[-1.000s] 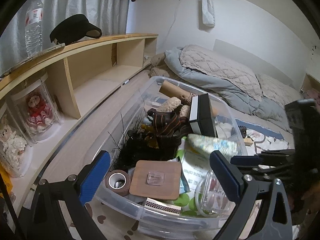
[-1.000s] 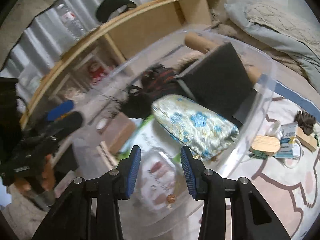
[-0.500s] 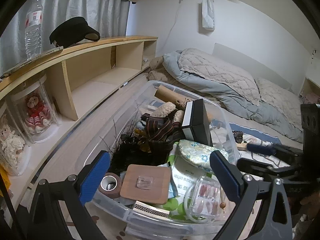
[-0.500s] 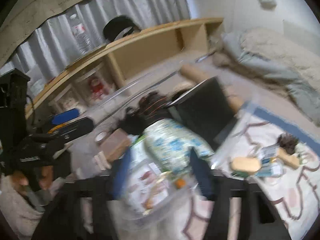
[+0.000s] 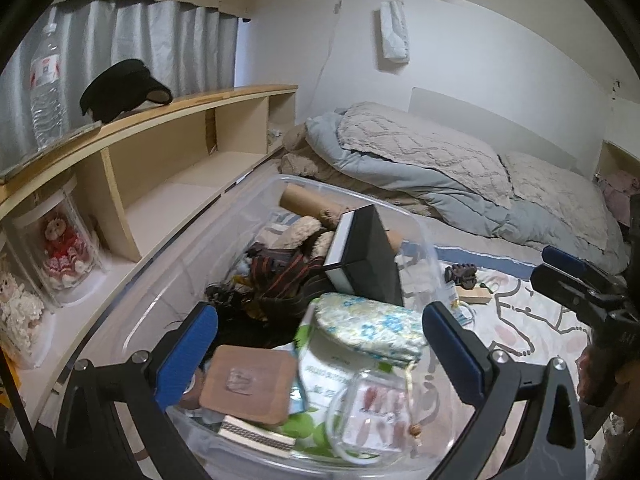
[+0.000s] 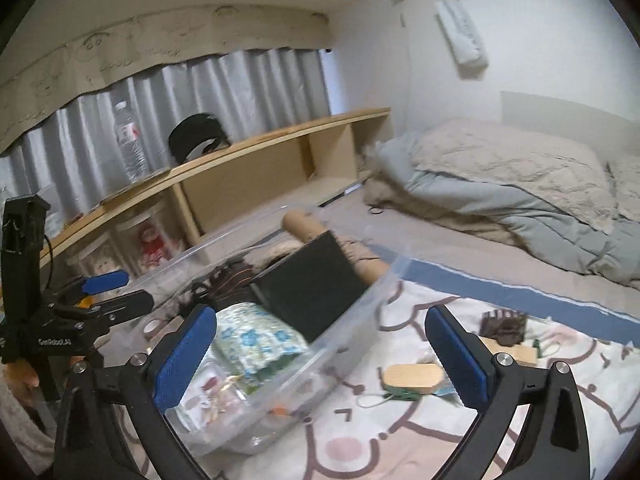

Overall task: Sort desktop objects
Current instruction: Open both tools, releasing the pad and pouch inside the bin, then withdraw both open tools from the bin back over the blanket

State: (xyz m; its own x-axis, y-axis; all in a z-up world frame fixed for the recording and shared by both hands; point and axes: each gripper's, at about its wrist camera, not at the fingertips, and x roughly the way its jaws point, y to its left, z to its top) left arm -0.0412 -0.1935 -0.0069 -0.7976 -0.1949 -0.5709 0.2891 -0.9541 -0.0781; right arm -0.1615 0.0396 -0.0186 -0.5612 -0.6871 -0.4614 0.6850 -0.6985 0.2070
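Note:
A clear plastic bin (image 5: 256,200) (image 6: 360,316) on the patterned mat holds several objects: a black box (image 5: 366,256) (image 6: 316,284), a floral pouch (image 5: 368,330) (image 6: 256,338), a wooden coaster (image 5: 248,384), a clear nail case (image 5: 376,412) and a cardboard tube (image 5: 304,200). My left gripper (image 5: 320,356) is open and empty over the bin's near end. My right gripper (image 6: 320,352) is open and empty above the bin's right edge. On the mat lie a wooden block (image 6: 412,376), a dark hair claw (image 6: 504,324) (image 5: 462,274) and small bits.
A wooden shelf (image 5: 180,168) runs along the left with a water bottle (image 5: 46,88), a black visor (image 5: 120,92) and dolls in clear cases (image 5: 60,248). A bed with a grey quilt (image 5: 440,168) lies behind.
My right gripper has opened wide, lifted and drawn back from over the bin toward the mat. My left gripper has tilted up a little and stays open.

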